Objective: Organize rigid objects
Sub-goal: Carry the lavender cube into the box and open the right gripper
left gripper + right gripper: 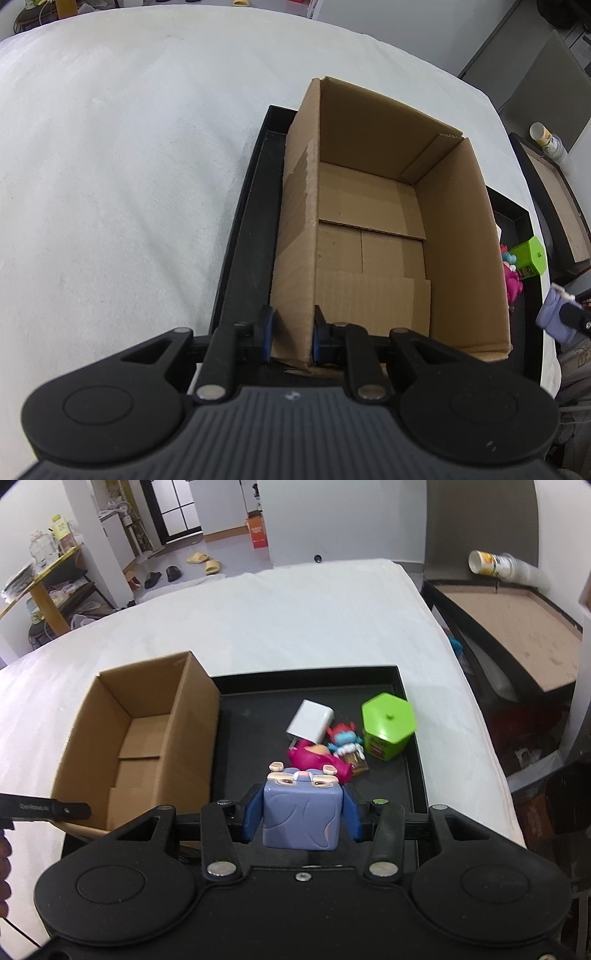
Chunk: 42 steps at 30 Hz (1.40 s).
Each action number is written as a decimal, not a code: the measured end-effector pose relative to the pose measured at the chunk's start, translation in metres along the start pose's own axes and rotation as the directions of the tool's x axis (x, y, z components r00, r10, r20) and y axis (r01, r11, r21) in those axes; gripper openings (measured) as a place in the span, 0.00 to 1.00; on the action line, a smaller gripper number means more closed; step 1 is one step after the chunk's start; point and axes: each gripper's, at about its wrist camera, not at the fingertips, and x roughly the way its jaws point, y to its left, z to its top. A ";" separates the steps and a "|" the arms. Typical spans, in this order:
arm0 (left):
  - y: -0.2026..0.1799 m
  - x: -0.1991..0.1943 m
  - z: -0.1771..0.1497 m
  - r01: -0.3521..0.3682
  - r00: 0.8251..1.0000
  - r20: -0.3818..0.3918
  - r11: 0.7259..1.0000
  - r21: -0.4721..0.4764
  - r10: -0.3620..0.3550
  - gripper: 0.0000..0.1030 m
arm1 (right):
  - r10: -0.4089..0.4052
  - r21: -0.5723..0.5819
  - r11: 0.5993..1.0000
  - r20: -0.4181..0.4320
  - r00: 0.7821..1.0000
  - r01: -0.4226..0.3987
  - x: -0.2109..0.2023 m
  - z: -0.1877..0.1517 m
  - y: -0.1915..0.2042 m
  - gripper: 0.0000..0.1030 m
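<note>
Right gripper clamps one purple cube-shaped figure: blue pads press its left and right faces, jaws partly closed to the cube's width. The figure's face side with eyes and small feet points away from the camera, toward the far end of the tray; the body is roughly cubic, so no clear long axis. It hangs above the near part of the black tray, clear of the other toys. The gripper pitches steeply down and forward.

Left gripper is nearly fully closed, pinching the near-left wall of the cardboard box, one pad outside, one inside. It also points steeply down. Its fingers show at the left edge of the right wrist view, at the box's near corner.

One box, open top, empty inside apart from its own bottom flaps. Its long axis runs away from the left camera. It sits in the left part of the tray, on a white-covered counter.

Left on the tray floor, right of the box:
- one white charger block, tilted, leaning on the pink toy
- one pink figure
- one blue-and-red figure, lying down, touching the pink one
- one green hexagonal container, upright, lid on, near the tray's right wall

One small brown item beside the blue figure; cannot tell what it is.
</note>
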 end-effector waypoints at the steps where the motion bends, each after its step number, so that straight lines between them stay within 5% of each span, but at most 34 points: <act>1: 0.000 0.000 -0.001 0.002 1.000 -0.001 1.000 0.000 -0.002 0.18 | 0.002 -0.006 1.000 0.004 1.000 -0.002 -0.001 0.002 0.003 0.43; 42: 0.015 0.002 0.001 0.103 0.994 -0.033 0.994 0.024 -0.102 0.21 | 0.190 -0.217 0.958 -0.008 0.982 -0.187 0.047 0.053 0.156 0.42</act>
